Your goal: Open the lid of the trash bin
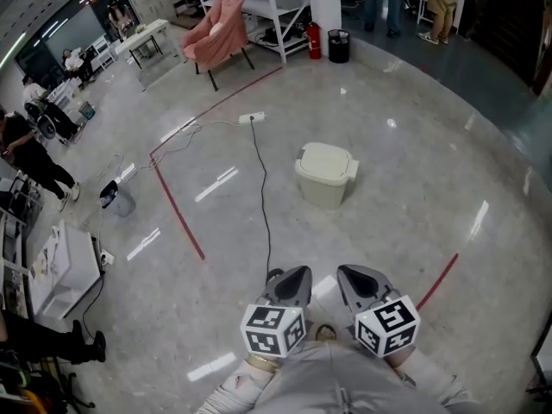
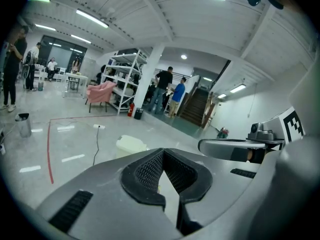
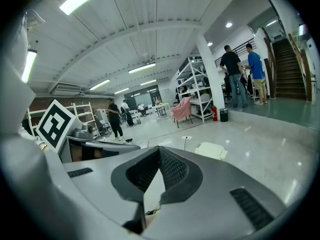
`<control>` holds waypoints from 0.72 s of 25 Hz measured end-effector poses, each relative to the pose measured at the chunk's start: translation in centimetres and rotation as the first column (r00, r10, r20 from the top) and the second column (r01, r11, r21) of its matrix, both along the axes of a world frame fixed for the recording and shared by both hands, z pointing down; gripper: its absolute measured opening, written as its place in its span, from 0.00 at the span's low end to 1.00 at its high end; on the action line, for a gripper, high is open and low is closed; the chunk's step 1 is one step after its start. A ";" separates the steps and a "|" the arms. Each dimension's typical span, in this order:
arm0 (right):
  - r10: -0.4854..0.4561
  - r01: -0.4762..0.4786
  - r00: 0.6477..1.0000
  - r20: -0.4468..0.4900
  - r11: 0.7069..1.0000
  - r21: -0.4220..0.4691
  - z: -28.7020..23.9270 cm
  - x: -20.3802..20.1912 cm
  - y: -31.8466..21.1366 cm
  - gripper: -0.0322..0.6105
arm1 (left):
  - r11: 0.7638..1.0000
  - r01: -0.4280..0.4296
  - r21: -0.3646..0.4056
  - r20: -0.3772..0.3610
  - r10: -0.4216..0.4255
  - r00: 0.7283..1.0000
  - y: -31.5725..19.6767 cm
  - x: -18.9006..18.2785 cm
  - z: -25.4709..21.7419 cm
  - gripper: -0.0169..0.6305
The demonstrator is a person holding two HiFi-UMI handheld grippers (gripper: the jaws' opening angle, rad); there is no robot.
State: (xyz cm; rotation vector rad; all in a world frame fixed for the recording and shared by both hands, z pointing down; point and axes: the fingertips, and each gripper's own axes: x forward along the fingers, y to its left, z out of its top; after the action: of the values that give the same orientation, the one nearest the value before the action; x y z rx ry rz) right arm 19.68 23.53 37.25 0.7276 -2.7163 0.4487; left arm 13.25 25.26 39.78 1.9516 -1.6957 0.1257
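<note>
A cream trash bin (image 1: 326, 175) stands on the grey floor a few steps ahead of me, its lid down. It also shows low in the left gripper view as the bin (image 2: 131, 145) and in the right gripper view as the bin (image 3: 211, 150). Both grippers are held close to my body, well short of it. My left gripper (image 1: 293, 276) is shut with nothing in it, its jaw tips meeting (image 2: 162, 153). My right gripper (image 1: 358, 274) is likewise shut and empty (image 3: 159, 149).
A black cable (image 1: 263, 205) runs from a power strip (image 1: 252, 117) towards my feet. Red tape lines (image 1: 177, 214) mark the floor. A pink chair (image 1: 220, 33), white shelving (image 1: 267, 7), a fire extinguisher (image 1: 314, 40) and a black bin (image 1: 339, 46) stand at the back. People stand around the edges.
</note>
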 end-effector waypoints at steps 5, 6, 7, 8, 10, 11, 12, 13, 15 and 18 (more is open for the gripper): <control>0.011 -0.011 1.000 -0.012 1.000 -0.011 0.1 -1.7 -1.3 0.05 | 0.999 -0.033 -0.012 0.017 0.033 0.999 -2.0 -1.4 0.2 0.03; 0.012 -0.012 1.000 -0.015 1.000 -0.012 0.3 -2.2 -1.8 0.05 | 0.999 -0.035 -0.015 0.016 0.036 0.999 -2.6 -1.9 0.3 0.03; 0.014 -0.014 1.000 -0.018 1.000 -0.013 0.4 -2.8 -2.3 0.05 | 0.999 -0.037 -0.017 0.013 0.038 0.999 -3.1 -2.5 0.3 0.03; 0.017 -0.017 1.000 -0.020 1.000 -0.014 0.6 -3.4 -2.8 0.05 | 0.999 -0.040 -0.019 0.011 0.040 0.999 -3.6 -3.1 0.5 0.03; 0.023 -0.024 0.999 -0.025 1.000 -0.017 0.8 -4.7 -3.8 0.05 | 0.998 -0.049 -0.025 0.009 0.049 0.999 -4.5 -4.3 0.7 0.03; 0.027 -0.027 0.999 -0.026 0.999 -0.017 0.9 -5.4 -4.3 0.05 | 0.998 -0.054 -0.027 0.009 0.054 0.998 -5.0 -5.0 0.7 0.03; 0.031 -0.032 0.999 -0.027 0.999 -0.018 0.9 -6.1 -4.9 0.05 | 0.998 -0.059 -0.028 0.011 0.060 0.998 -5.5 -5.7 0.7 0.03; 0.036 -0.037 0.999 -0.028 0.999 -0.019 0.9 -6.8 -5.5 0.05 | 0.997 -0.065 -0.028 0.013 0.065 0.998 -6.2 -6.4 0.7 0.03; 0.049 -0.049 0.998 -0.030 0.999 -0.023 0.8 -8.3 -6.7 0.05 | 0.997 -0.077 -0.028 0.016 0.078 0.997 -7.5 -8.0 0.4 0.03; 0.070 -0.071 0.997 -0.030 0.997 -0.033 0.7 -10.7 -8.7 0.05 | 0.995 -0.099 -0.029 0.022 0.100 0.995 -9.6 -10.5 0.0 0.03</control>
State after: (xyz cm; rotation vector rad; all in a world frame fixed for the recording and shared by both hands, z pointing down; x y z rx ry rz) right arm 8.96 14.81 37.94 0.8162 -2.6570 0.4950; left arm 2.78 15.64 39.73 2.0214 -1.6033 0.2087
